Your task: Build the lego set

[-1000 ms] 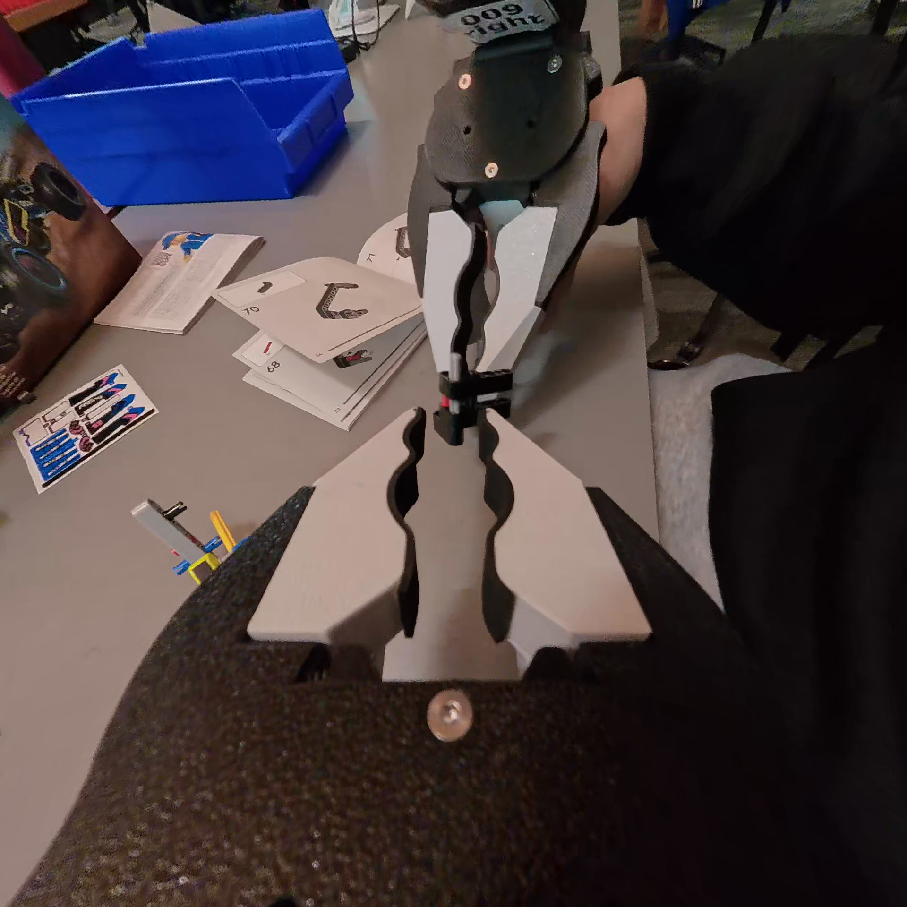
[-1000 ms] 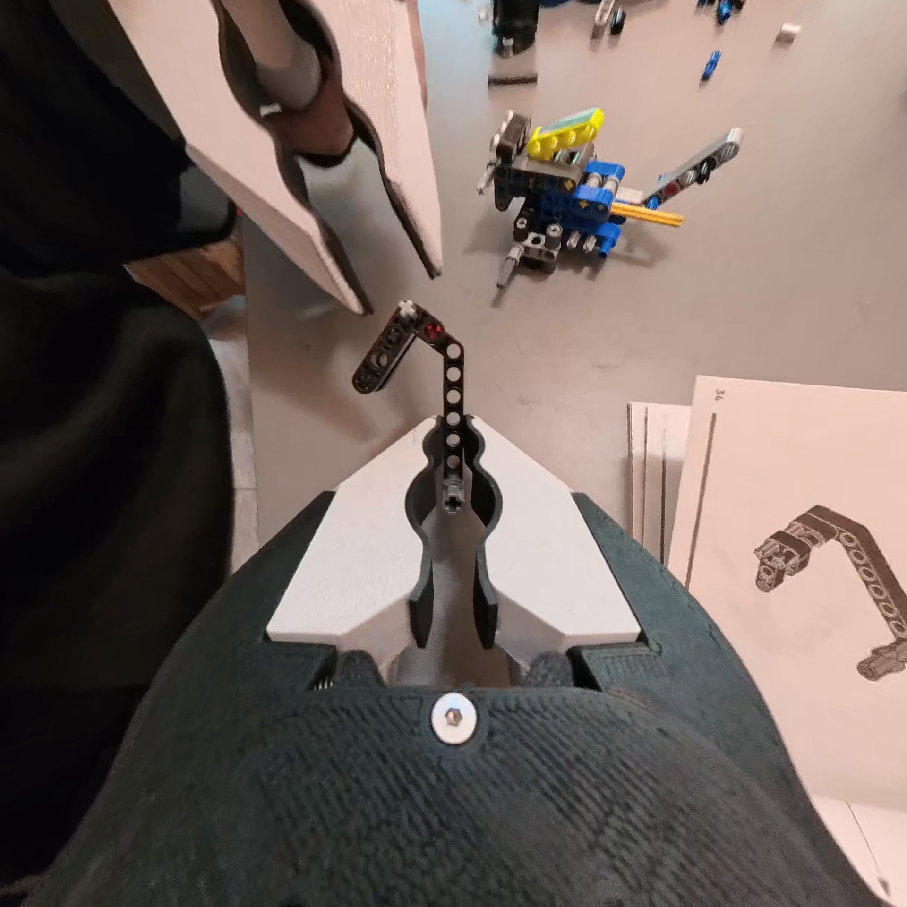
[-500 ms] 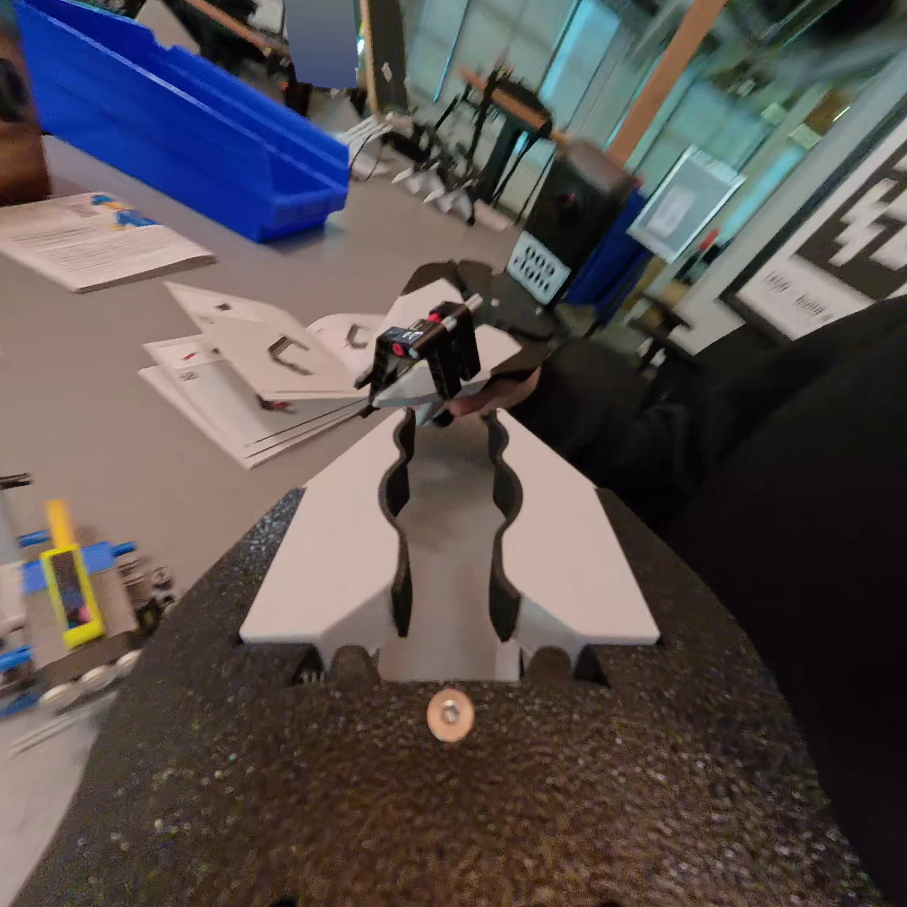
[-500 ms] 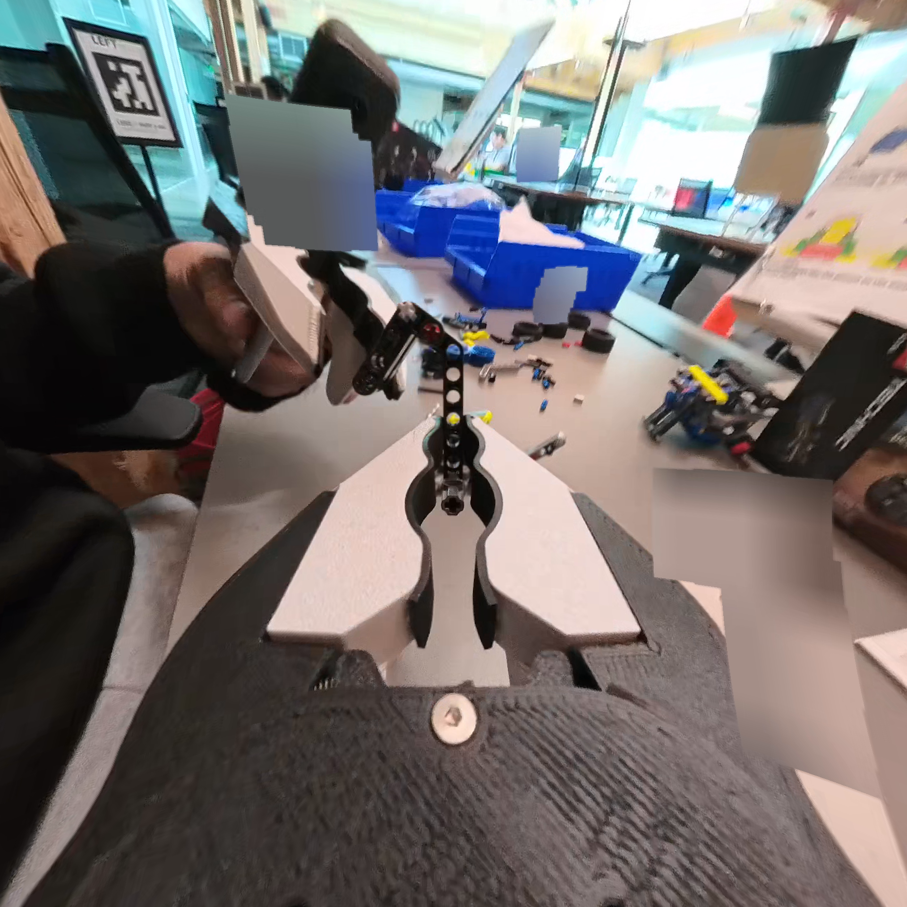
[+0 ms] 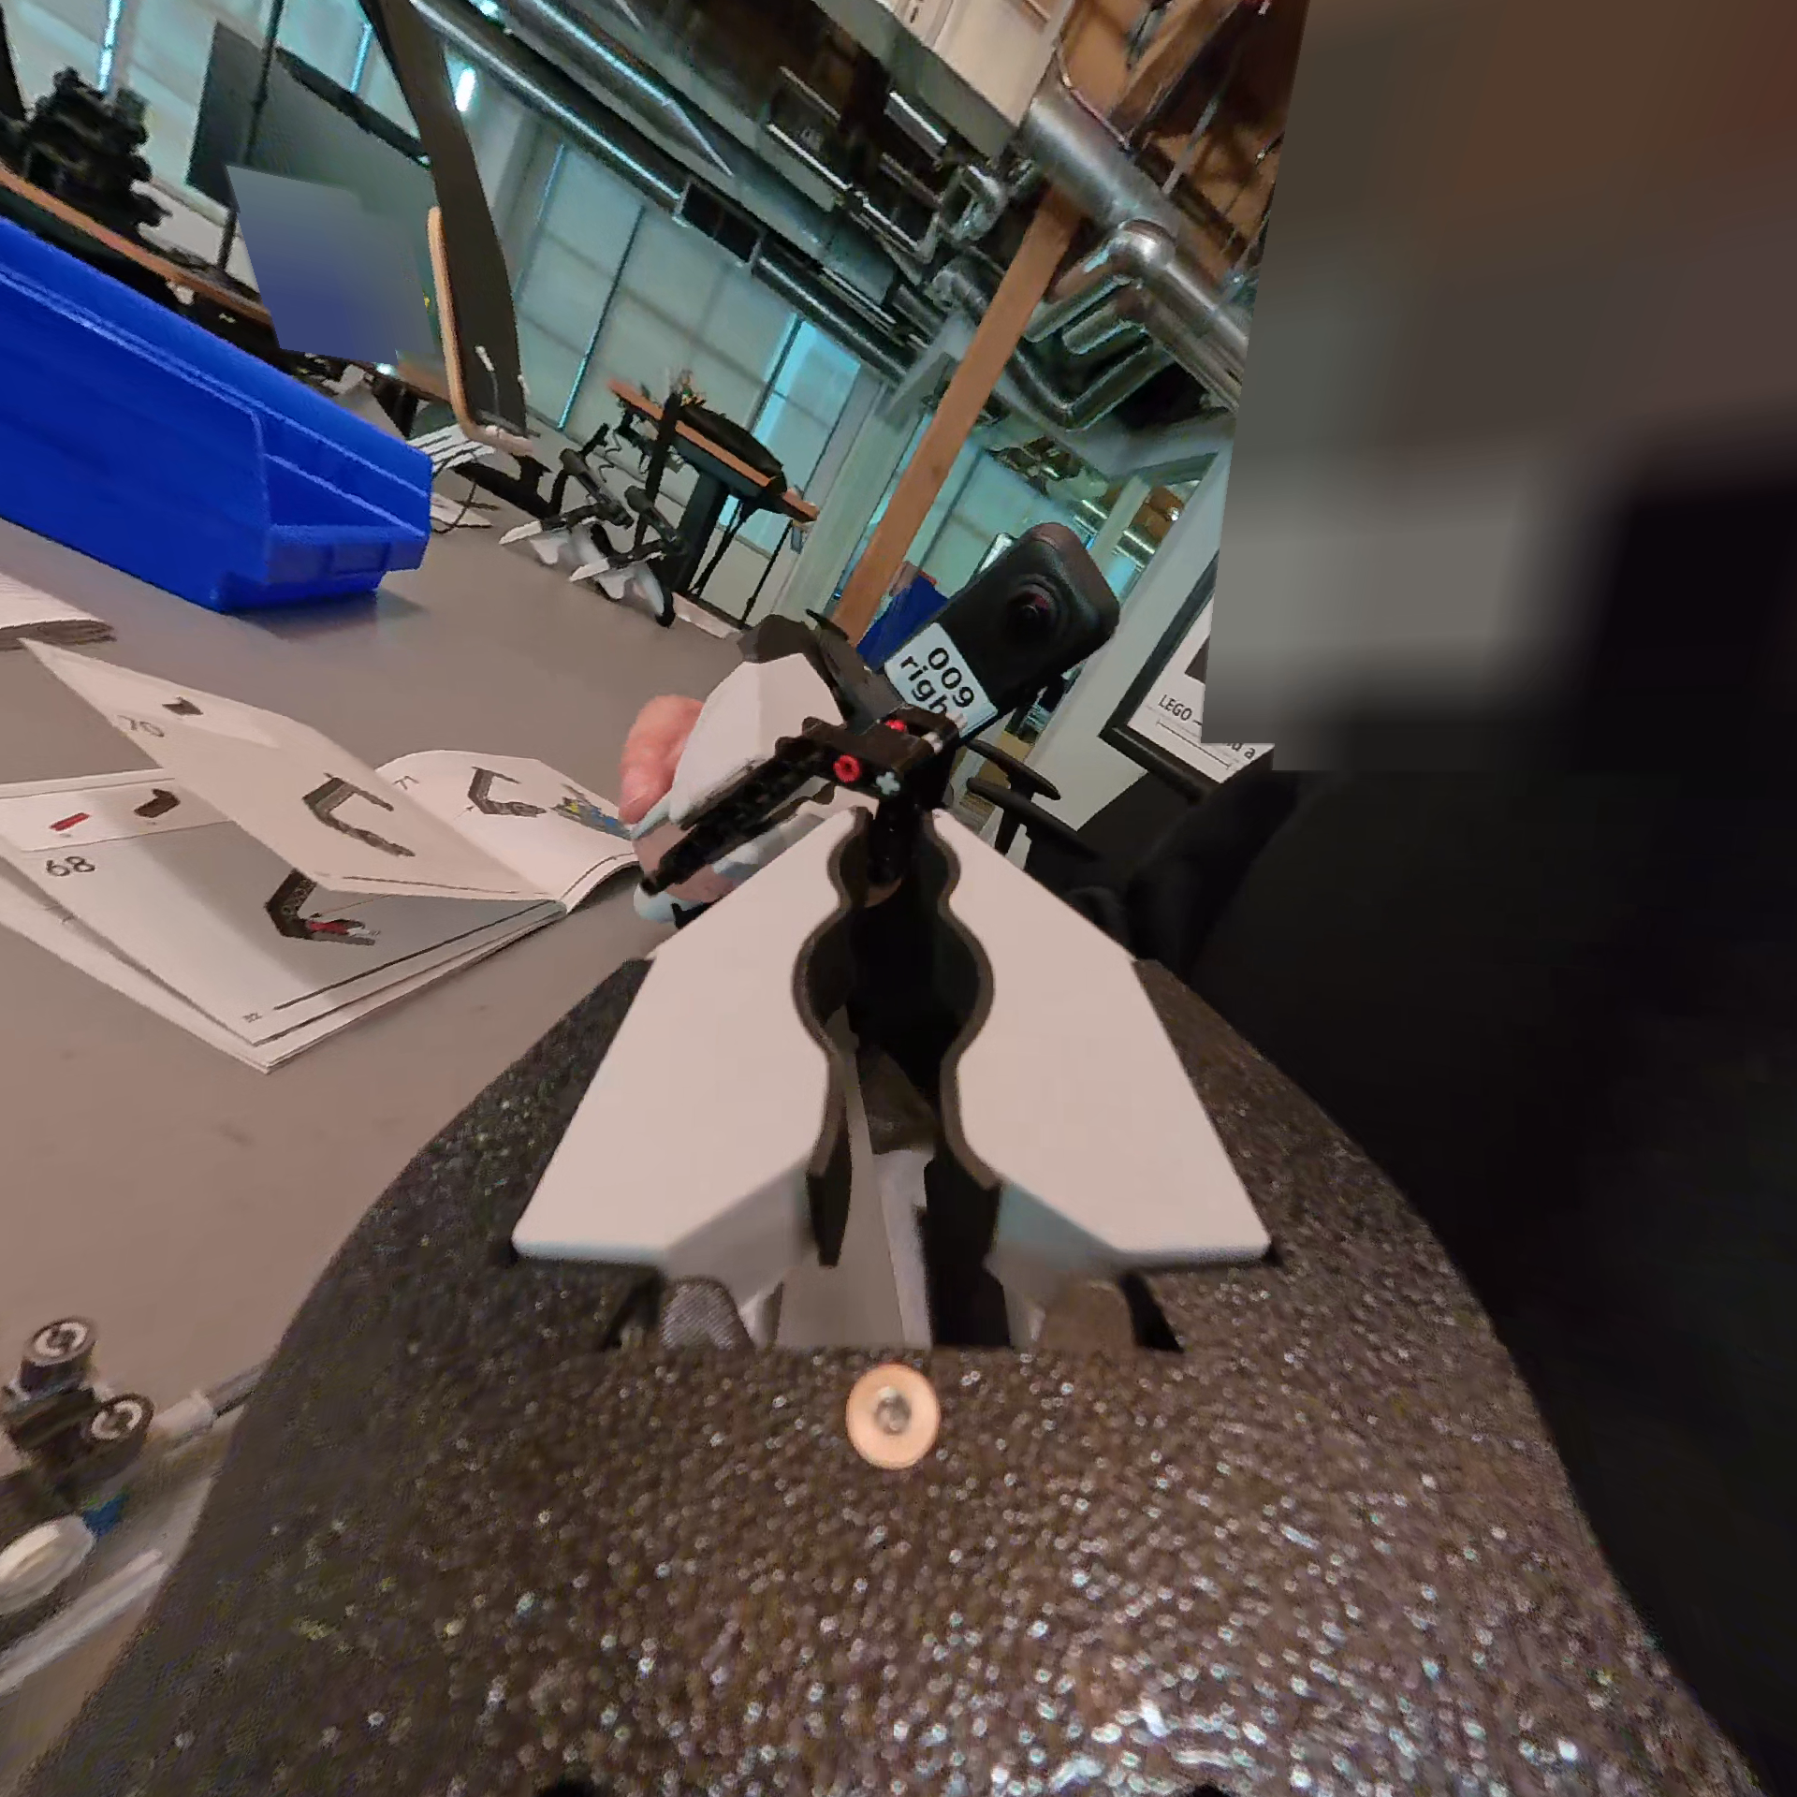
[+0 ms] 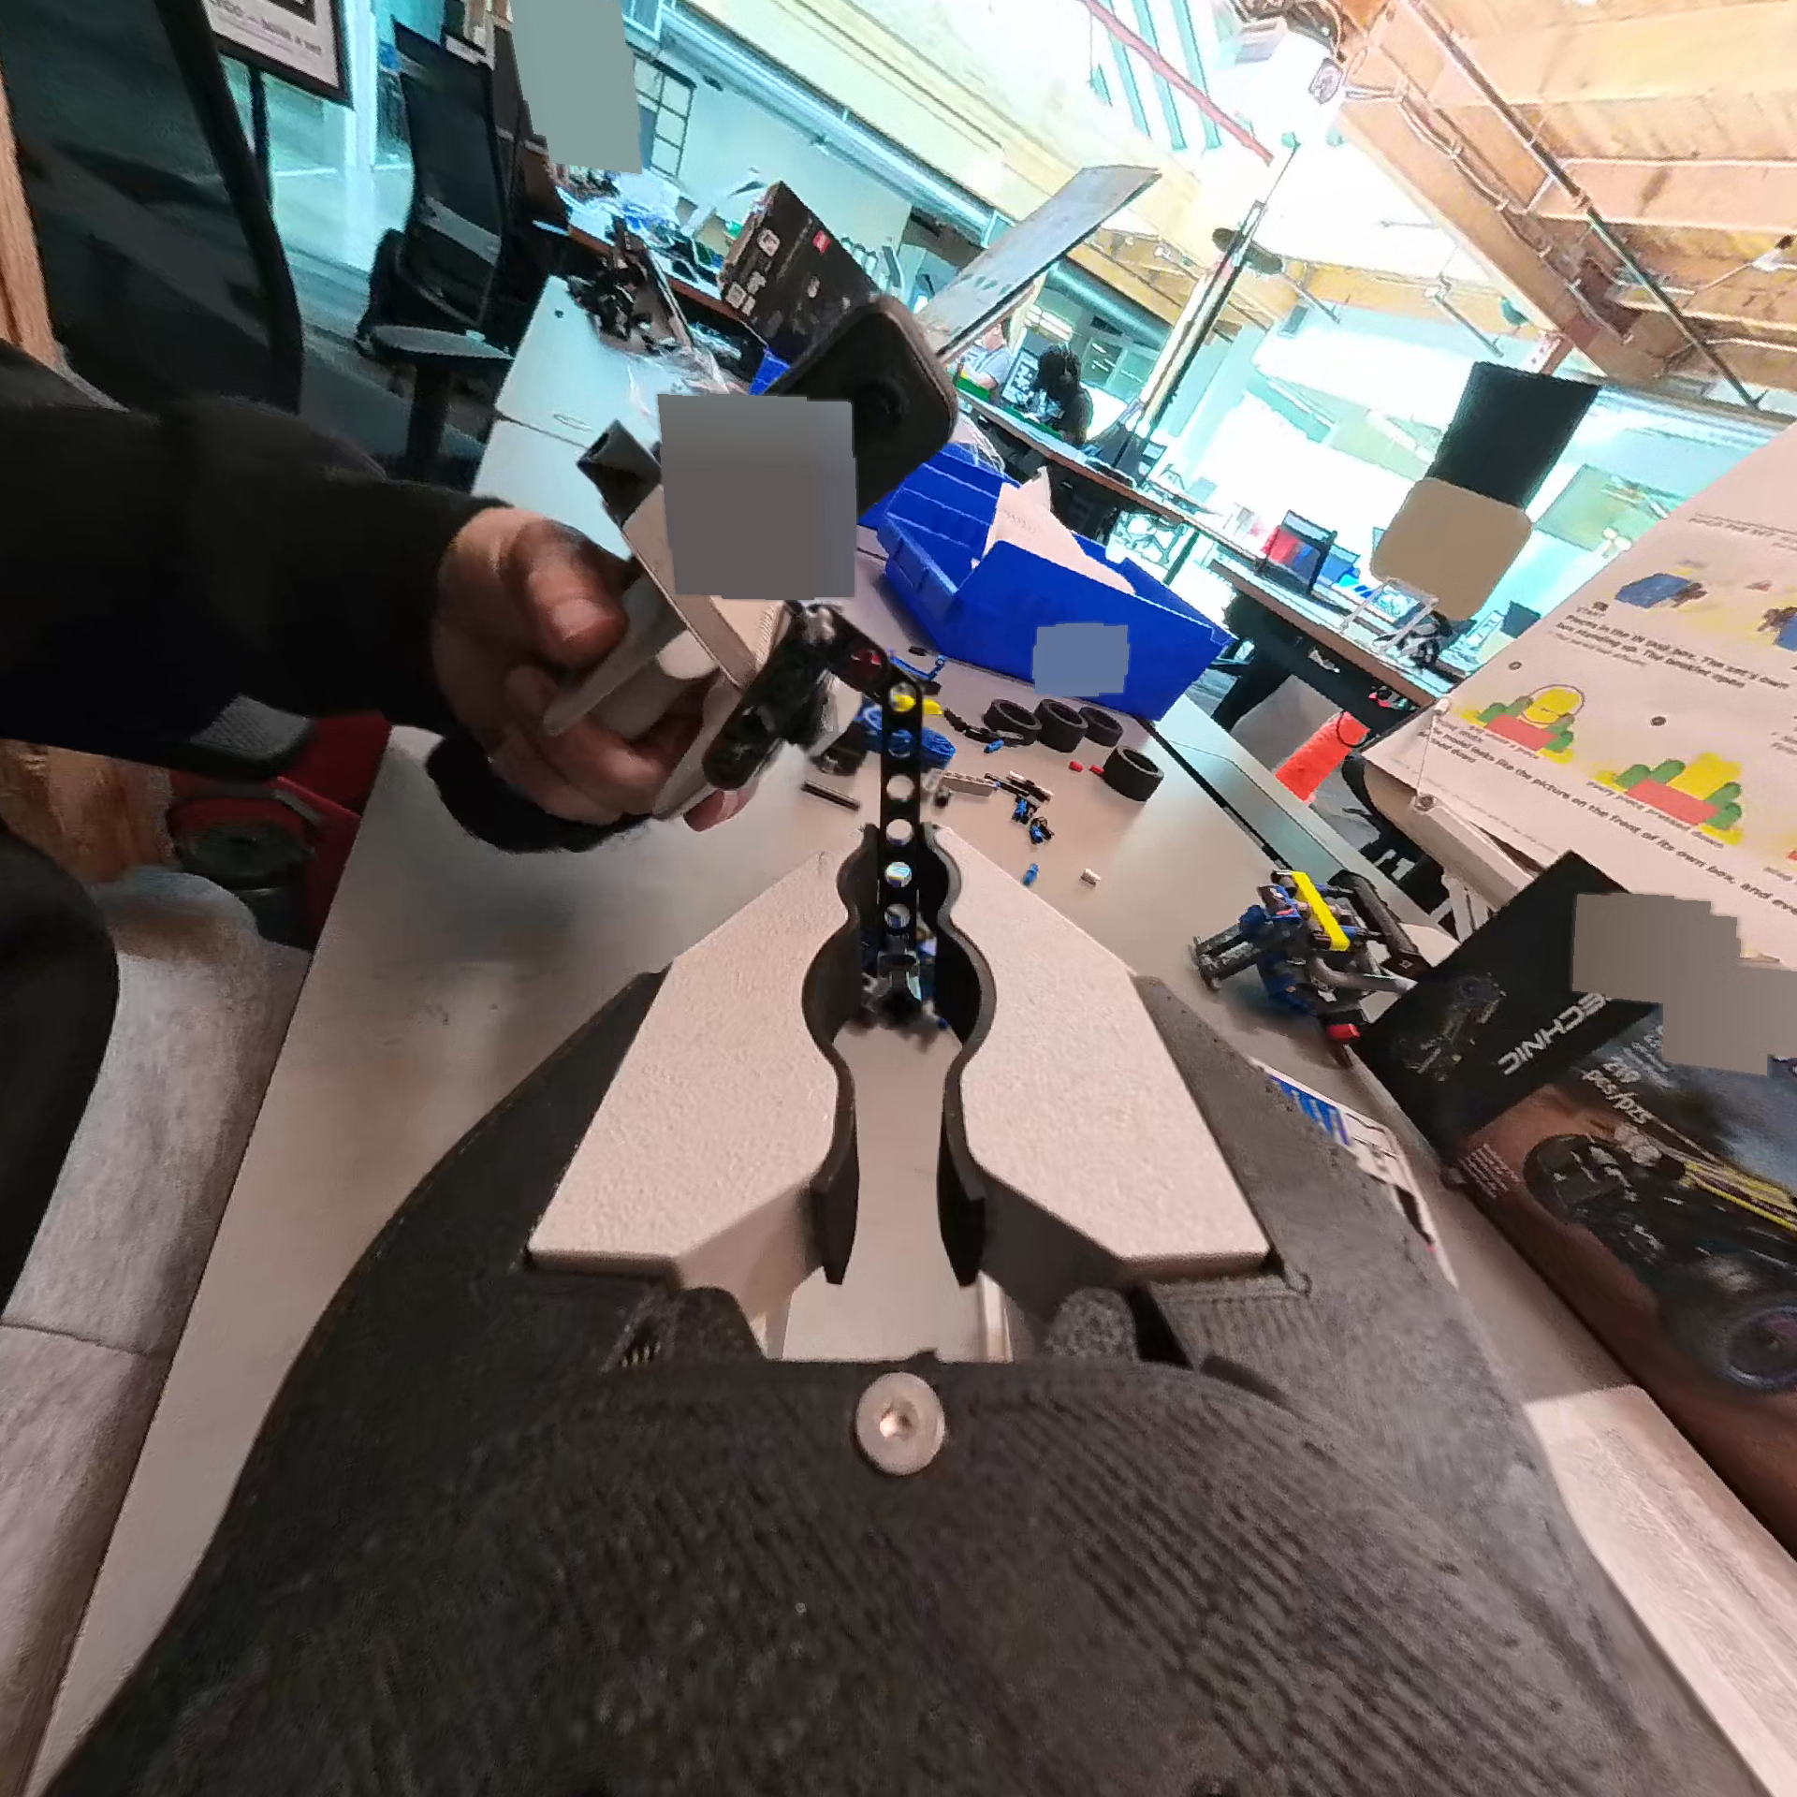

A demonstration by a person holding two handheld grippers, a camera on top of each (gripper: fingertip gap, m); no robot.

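- Left gripper: raised off the table, fingers drawn close on a black jointed beam.
- Right gripper: raised opposite, clamping the same beam's other limb.

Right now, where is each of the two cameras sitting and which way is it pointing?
Left wrist view: sits on the left gripper, looks along its fingers across the grey table at the open booklet; own fingers closed on the black toy-brick assembly.
Right wrist view: sits on the right gripper, looks over the table toward the loose tyres; own fingers grip the black holed beam.
Shared: the same black assembly, and each view shows the other gripper.
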